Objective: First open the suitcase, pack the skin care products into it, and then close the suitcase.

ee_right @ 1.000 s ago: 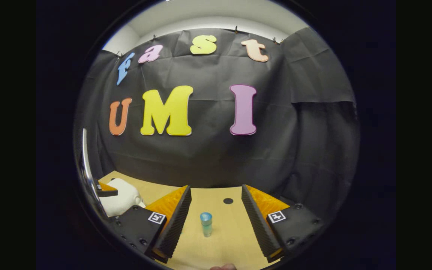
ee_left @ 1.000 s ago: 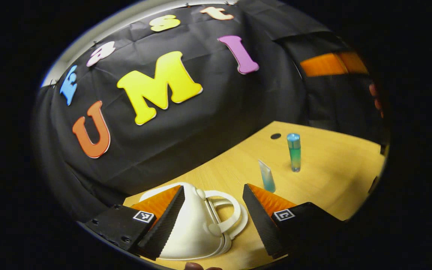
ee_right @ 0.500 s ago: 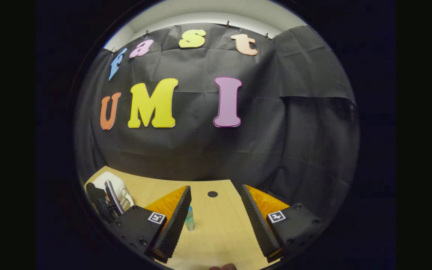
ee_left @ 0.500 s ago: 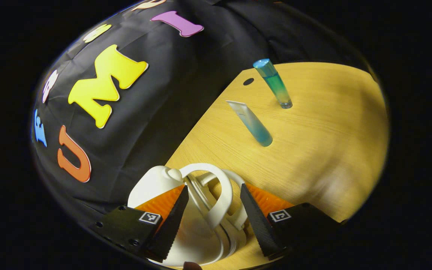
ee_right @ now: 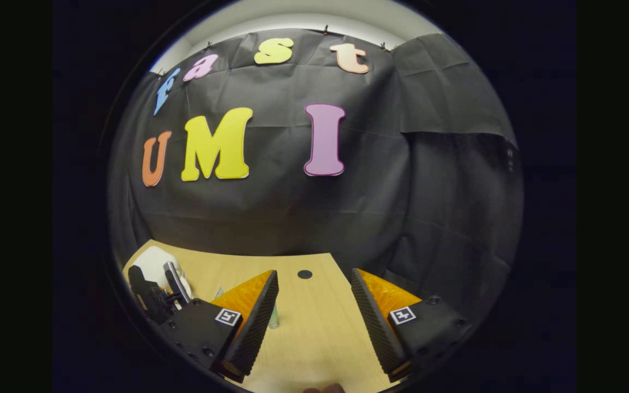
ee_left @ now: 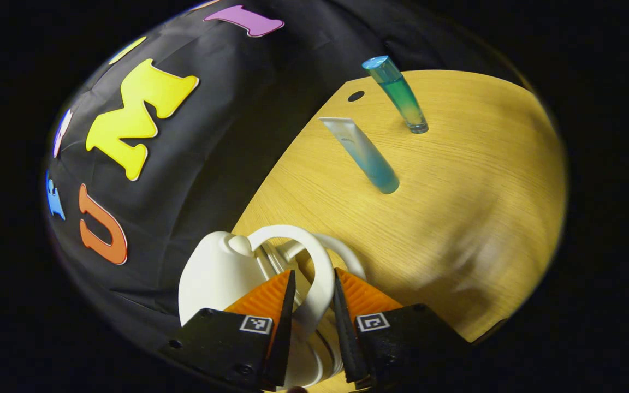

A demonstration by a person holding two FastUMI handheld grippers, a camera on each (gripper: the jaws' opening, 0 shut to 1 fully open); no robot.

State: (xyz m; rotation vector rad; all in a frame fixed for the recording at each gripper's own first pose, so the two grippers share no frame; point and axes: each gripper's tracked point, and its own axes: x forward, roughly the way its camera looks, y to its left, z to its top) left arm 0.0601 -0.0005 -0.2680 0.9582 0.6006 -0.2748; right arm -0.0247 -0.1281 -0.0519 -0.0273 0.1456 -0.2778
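A small white suitcase stands on the wooden table against the black cloth. My left gripper is shut on one of its white loop handles, which runs between both fingers. Farther off stand a pale blue tube and a blue-green bottle, both upright. My right gripper hangs open above the table with nothing between its fingers. Behind its left finger peeks the bottle. At far left the suitcase shows with the left gripper at it.
A small dark hole sits in the tabletop near the back edge, also visible as the hole. The black cloth wall runs close behind the suitcase. The table's right edge falls off into darkness.
My left gripper's fingers have come together from wide open onto the suitcase handle. The right gripper view has drifted, so the bottle slid from between its fingers to behind the left one.
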